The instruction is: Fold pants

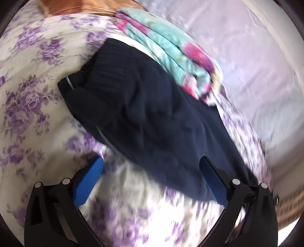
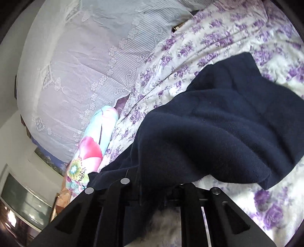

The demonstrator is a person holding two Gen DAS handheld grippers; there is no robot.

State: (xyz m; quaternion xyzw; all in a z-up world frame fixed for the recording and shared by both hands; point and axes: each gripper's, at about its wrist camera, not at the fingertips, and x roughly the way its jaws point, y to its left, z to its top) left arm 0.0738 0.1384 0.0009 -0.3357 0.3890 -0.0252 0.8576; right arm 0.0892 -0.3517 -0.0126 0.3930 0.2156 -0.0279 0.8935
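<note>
Dark navy pants (image 1: 144,114) lie folded over on a bed sheet (image 1: 32,98) with purple flowers, waistband at the upper left. My left gripper (image 1: 152,176) is open, its blue pads (image 1: 89,180) spread wide just above the sheet, at the near edge of the pants and holding nothing. In the right wrist view the pants (image 2: 218,133) bunch up over my right gripper (image 2: 159,188). Its fingers look drawn together with the navy cloth between them; the fingertips are hidden under the fabric.
A folded teal and pink floral blanket (image 1: 167,49) lies just beyond the pants; it also shows in the right wrist view (image 2: 91,148). A pale lace-patterned pillow (image 2: 79,76) lies behind it. A wooden bed edge (image 1: 79,5) shows at the top.
</note>
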